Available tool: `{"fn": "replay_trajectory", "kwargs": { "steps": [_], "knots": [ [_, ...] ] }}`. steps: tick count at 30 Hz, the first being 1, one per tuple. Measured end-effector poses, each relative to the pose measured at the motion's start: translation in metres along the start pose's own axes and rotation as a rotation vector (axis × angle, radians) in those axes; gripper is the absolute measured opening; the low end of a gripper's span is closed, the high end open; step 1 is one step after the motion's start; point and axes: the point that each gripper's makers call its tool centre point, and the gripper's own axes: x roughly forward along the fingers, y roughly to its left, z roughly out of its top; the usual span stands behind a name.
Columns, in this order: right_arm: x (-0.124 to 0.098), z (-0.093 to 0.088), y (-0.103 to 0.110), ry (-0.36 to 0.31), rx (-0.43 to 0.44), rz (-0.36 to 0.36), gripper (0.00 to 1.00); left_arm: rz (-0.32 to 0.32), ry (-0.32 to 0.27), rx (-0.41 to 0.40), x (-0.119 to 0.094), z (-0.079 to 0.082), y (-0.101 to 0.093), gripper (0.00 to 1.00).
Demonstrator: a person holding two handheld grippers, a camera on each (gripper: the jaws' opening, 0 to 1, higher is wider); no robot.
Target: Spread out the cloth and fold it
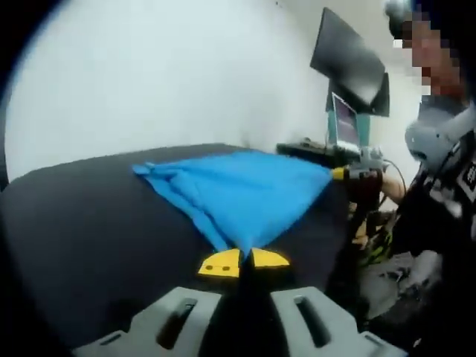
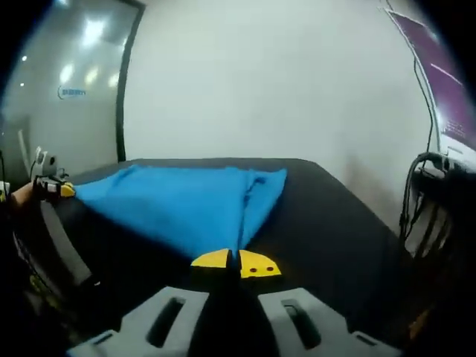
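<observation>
Both grippers (image 1: 243, 262) (image 2: 236, 263) pinch blue cloth (image 1: 245, 190) corners over black table (image 1: 89, 216); monitor (image 1: 348, 63) behind.

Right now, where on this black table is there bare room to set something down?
In the left gripper view, bare black table lies left of the blue cloth. In the right gripper view, bare table runs right of the cloth toward the hanging cables. Crowded: both cloth corners, each pinched by a gripper.

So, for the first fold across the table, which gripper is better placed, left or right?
Neither clearly, as I see it. The left gripper and the right gripper each have their jaws shut on a corner of the cloth, which is stretched between them over the table, so both should probably move together.
</observation>
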Motion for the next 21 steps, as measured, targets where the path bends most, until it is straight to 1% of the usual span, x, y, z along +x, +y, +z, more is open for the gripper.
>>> {"fn": "replay_trajectory", "kwargs": {
  "steps": [1, 2, 3, 4, 5, 6, 7, 8, 9, 10, 11, 12, 13, 14, 15, 16, 17, 18, 19, 20, 21],
  "knots": [
    [-0.001, 0.003, 0.003, 0.001, -0.019, 0.001, 0.0, -0.004, 0.001, 0.001, -0.002, 0.003, -0.001, 0.0],
    [-0.003, 0.008, 0.008, 0.0, -0.073, 0.008, 0.01, -0.067, 0.011, -0.01, -0.005, 0.004, -0.009, 0.02],
    [-0.005, 0.016, 0.013, -0.012, -0.127, 0.008, 0.04, -0.12, 0.028, -0.019, -0.008, 0.004, -0.015, 0.04],
    [-0.008, 0.03, 0.016, -0.046, -0.206, 0.005, 0.09, -0.143, 0.02, -0.027, -0.011, 0.009, -0.016, 0.08],
    [-0.01, 0.05, 0.022, -0.114, -0.261, 0.006, 0.15, -0.153, -0.034, -0.038, -0.011, 0.022, -0.013, 0.15],
    [-0.011, 0.073, 0.027, -0.182, -0.297, 0.013, 0.19, -0.142, -0.095, -0.058, -0.01, 0.04, -0.006, 0.22],
    [-0.01, 0.094, 0.033, -0.237, -0.306, 0.022, 0.18, -0.121, -0.147, -0.071, -0.008, 0.058, 0.005, 0.24],
    [-0.007, 0.114, 0.039, -0.28, -0.328, 0.036, 0.17, -0.095, -0.186, -0.097, -0.004, 0.076, 0.018, 0.23],
    [0.001, 0.133, 0.039, -0.319, -0.329, 0.035, 0.16, -0.049, -0.206, -0.139, 0.004, 0.092, 0.035, 0.22],
    [0.007, 0.143, 0.04, -0.332, -0.322, 0.035, 0.16, 0.009, -0.208, -0.169, 0.013, 0.104, 0.054, 0.23],
    [0.021, 0.152, 0.038, -0.319, -0.314, 0.043, 0.15, 0.043, -0.205, -0.175, 0.025, 0.115, 0.068, 0.23],
    [0.046, 0.161, 0.038, -0.296, -0.307, 0.088, 0.15, 0.081, -0.197, -0.211, 0.041, 0.123, 0.083, 0.23],
    [0.059, 0.163, 0.035, -0.269, -0.283, 0.112, 0.15, 0.098, -0.165, -0.254, 0.057, 0.125, 0.096, 0.26],
    [0.08, 0.167, 0.031, -0.242, -0.229, 0.147, 0.15, 0.118, -0.124, -0.277, 0.074, 0.123, 0.109, 0.28],
    [0.102, 0.171, 0.02, -0.233, -0.155, 0.156, 0.15, 0.137, -0.086, -0.332, 0.09, 0.117, 0.123, 0.31],
    [0.124, 0.169, 0.009, -0.194, -0.088, 0.158, 0.15, 0.148, -0.042, -0.378, 0.105, 0.109, 0.135, 0.33],
    [0.148, 0.159, -0.002, -0.135, -0.032, 0.155, 0.15, 0.157, -0.016, -0.435, 0.117, 0.1, 0.145, 0.33],
    [0.174, 0.135, -0.016, -0.023, -0.022, 0.153, 0.15, 0.154, -0.001, -0.46, 0.125, 0.093, 0.149, 0.32],
    [0.192, 0.115, -0.026, 0.065, 0.001, 0.133, 0.15, 0.174, 0.022, -0.494, 0.133, 0.083, 0.157, 0.29],
    [0.205, 0.094, -0.037, 0.148, -0.018, 0.098, 0.15, 0.195, 0.034, -0.506, 0.14, 0.075, 0.164, 0.27],
    [0.214, 0.077, -0.046, 0.197, -0.053, 0.075, 0.15, 0.189, 0.026, -0.507, 0.146, 0.072, 0.167, 0.27]
  ]
}}
